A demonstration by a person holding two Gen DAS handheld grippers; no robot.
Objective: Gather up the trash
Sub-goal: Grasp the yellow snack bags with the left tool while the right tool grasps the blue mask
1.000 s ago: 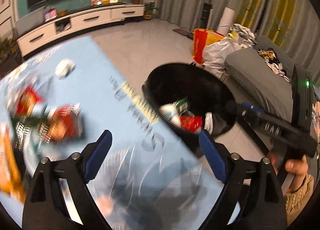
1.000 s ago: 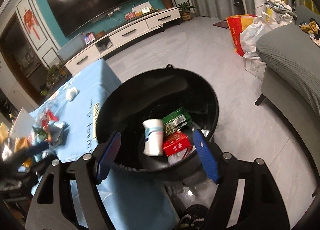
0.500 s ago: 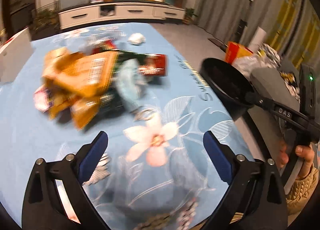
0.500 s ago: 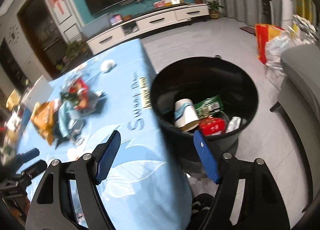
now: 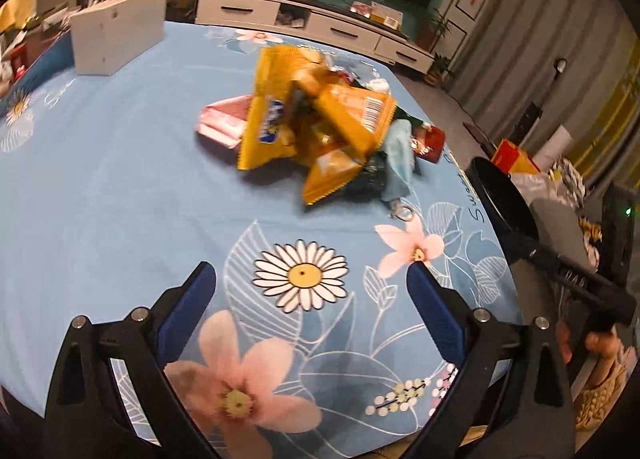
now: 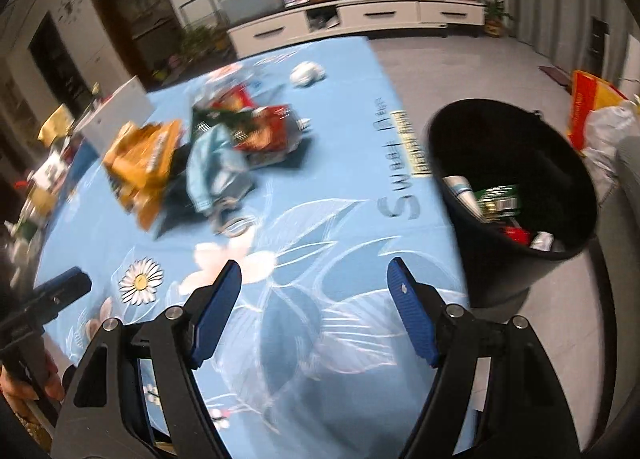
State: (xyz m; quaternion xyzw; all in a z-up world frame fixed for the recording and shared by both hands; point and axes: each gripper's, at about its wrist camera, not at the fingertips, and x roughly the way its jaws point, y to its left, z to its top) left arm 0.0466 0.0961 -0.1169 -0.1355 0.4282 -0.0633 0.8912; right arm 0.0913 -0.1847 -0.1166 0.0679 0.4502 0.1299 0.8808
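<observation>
- The left hand-held gripper point(image 5: 310, 295) hangs released and empty over a worktop covered in a light blue floral cloth point(image 5: 120, 187), its blue jaws spread wide.
- The right hand-held gripper point(image 6: 314, 299) is also released and empty, jaws apart above the same cloth.
- The trash, a loose heap of yellow, green and red crinkled snack wrappers point(image 5: 320, 127), lies mid-worktop, well ahead of both grippers.
- A round black plastic bin point(image 6: 516, 195) stands on the floor beside the worktop's edge, already holding some rubbish.
- Risk, as a judgement: the overlapping wrappers look slippery, so a pinch may lift only one or scatter the rest toward the edge.
- A crumpled white paper ball point(image 6: 306, 73) lies apart from the heap and could be missed.
</observation>
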